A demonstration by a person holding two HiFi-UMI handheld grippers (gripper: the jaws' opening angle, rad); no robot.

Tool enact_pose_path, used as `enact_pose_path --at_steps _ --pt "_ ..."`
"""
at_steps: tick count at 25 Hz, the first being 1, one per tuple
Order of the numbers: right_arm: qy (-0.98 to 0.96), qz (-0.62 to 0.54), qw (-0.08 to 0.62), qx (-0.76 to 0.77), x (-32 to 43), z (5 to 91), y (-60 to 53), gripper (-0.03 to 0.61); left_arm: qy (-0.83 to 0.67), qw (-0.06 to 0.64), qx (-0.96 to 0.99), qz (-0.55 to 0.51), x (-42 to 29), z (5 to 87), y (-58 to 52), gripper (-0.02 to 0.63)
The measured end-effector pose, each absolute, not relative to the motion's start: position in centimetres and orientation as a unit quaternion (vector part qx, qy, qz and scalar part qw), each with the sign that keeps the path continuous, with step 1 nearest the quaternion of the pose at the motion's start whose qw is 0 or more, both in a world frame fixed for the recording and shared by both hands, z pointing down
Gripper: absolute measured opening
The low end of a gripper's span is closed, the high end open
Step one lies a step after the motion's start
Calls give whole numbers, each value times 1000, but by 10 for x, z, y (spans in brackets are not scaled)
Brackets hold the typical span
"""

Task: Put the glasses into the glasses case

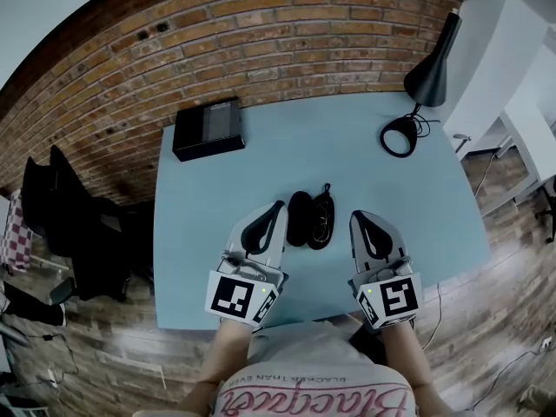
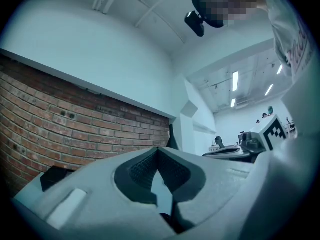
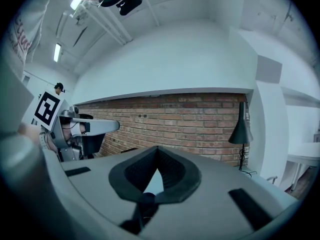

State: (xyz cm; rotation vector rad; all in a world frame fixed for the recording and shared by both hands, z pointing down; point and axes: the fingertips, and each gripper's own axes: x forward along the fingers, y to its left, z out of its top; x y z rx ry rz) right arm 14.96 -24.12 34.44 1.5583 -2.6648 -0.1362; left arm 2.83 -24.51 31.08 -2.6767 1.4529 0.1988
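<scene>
An open black glasses case (image 1: 299, 218) lies on the light blue table (image 1: 347, 159), between my two grippers. Its right half holds what looks like the dark-framed glasses (image 1: 322, 221); detail is too small to be sure. My left gripper (image 1: 277, 207) rests just left of the case with its jaws shut and empty. Just right of the case sits my right gripper (image 1: 356, 218), also shut and empty. In the left gripper view the left gripper (image 2: 158, 151) has its tips meeting, and so has the right gripper (image 3: 157, 149) in the right gripper view. Neither gripper view shows the case.
A flat black box (image 1: 208, 129) sits at the table's far left corner. A black desk lamp (image 1: 430, 75) with a round base (image 1: 400, 135) stands at the far right. A brick wall (image 1: 261, 33) runs behind the table. Dark chairs or bags (image 1: 69, 224) stand left of it.
</scene>
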Motion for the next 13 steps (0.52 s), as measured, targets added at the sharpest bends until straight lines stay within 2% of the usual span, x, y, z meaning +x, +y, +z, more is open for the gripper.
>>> enact_pose_path --at_steps 13 --pt "-866 -46 41 496 145 349 -232 9 464 44 -883 58 36 313 -234 5"
